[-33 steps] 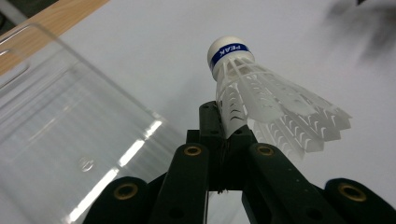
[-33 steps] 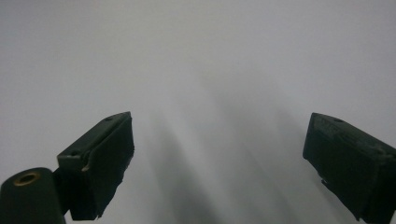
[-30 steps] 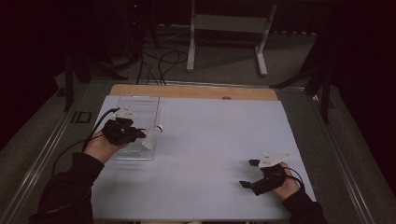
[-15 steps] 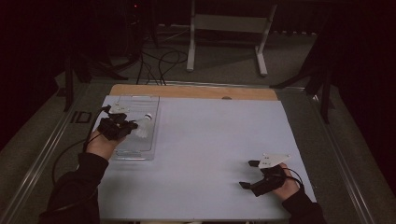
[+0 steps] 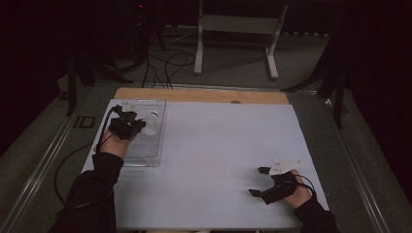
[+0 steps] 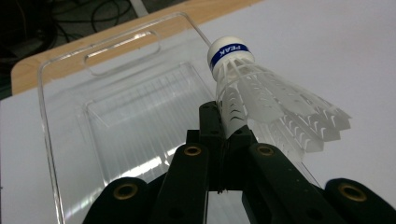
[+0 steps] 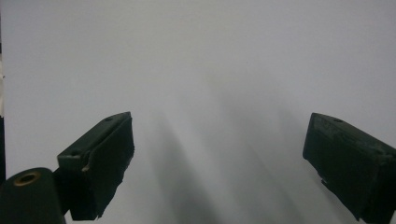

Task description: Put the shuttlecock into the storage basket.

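A clear tray lies at the far left of the surface. Over it, the left hand-held gripper holds a shuttlecock. The right hand-held gripper rests well apart at the near right, jaws spread.

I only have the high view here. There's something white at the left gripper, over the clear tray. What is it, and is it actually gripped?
Observer: It is a white shuttlecock, and the left gripper has its jaws shut on the edge of the feather skirt.
Operator: Which way does its cork end point?
Observer: Away from the gripper and upward; a blue band on the cork reads PEAK.
Operator: Is anything lying in the tray already?
Observer: Not in the part that the left gripper view shows: bare ribbed floor of the clear tray, with a handle slot at its far end.
Operator: And the right gripper?
Observer: The right gripper has its jaws wide apart, with bare white table between them.
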Demonstrator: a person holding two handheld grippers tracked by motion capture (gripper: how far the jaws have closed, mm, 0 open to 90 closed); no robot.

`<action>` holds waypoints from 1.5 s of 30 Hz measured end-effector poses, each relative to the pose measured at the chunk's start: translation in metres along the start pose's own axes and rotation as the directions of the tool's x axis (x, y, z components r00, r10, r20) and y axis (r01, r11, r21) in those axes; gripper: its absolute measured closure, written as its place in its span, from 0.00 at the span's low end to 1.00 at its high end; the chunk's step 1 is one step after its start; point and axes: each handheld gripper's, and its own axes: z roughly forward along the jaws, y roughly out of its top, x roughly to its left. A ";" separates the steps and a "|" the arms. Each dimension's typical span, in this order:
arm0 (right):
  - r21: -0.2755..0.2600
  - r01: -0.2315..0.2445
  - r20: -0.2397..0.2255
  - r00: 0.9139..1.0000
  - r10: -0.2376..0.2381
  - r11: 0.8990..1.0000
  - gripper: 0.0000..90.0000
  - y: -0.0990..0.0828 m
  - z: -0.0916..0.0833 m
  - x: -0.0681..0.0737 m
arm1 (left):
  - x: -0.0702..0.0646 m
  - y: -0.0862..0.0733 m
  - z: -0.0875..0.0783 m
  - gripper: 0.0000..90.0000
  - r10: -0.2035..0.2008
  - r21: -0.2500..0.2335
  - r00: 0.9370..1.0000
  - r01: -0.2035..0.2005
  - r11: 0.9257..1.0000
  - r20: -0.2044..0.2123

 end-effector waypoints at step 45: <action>-0.001 -0.014 -0.027 1.000 0.014 1.000 0.10 -0.002 0.000 -0.002 | 0.004 -0.008 0.060 0.99 -0.006 0.235 1.000 0.007 0.972 -0.004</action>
